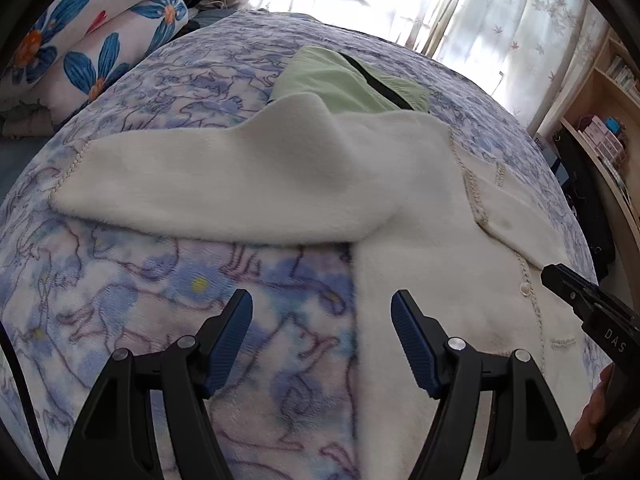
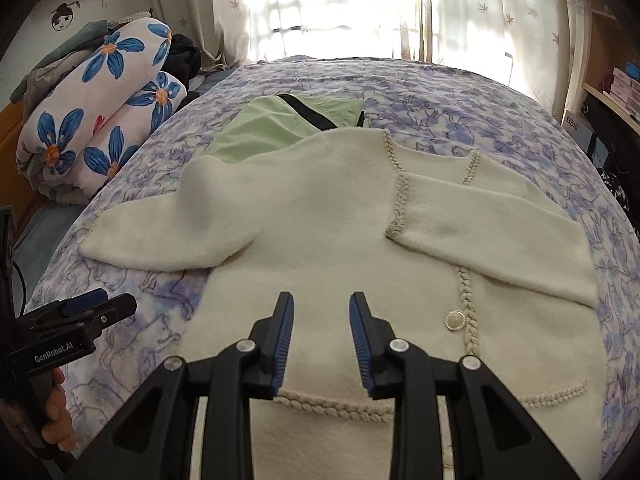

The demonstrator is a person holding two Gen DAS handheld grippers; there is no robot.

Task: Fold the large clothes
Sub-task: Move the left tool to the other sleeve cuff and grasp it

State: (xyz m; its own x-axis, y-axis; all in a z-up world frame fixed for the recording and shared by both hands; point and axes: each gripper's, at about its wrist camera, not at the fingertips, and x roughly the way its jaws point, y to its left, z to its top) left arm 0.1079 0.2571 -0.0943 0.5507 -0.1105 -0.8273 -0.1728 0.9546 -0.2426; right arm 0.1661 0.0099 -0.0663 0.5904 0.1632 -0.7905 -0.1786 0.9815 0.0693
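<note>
i am holding the left gripper [image 1: 322,312] above the blanket [image 1: 120,300], its blue pads standing wide apart with nothing between them; the left edge of the cardigan [image 1: 432,280] is lying under the right-hand finger. i am holding the right gripper [image 2: 322,316] over the lower front of the cardigan [image 2: 320,216], its pads parted by a moderate gap and gripping nothing. the cardigan is lying flat, front side up, on the blue-and-white patterned blanket [image 2: 460,108] that is covering the bed. one sleeve [image 2: 172,224] is stretching out to the left across the blanket, with its cuff resting on the blanket surface. the other sleeve [image 2: 500,232] is lying folded across the chest, over the braided front trim. a pearl-like button [image 2: 454,319] is sitting just beside the braided trim, to the right of the right gripper. a green garment [image 2: 280,128] with a black stripe is lying behind the cardigan, its near edge tucked under the cardigan's shoulder. a rolled floral quilt [image 2: 100,120] is resting at the far left of the bed. from the right wrist view, the left gripper [image 2: 86,306] is showing at the lower left, beside the cardigan, over the blanket. curtains [image 2: 472,8] are hanging at the bright window beyond the bed.
</note>
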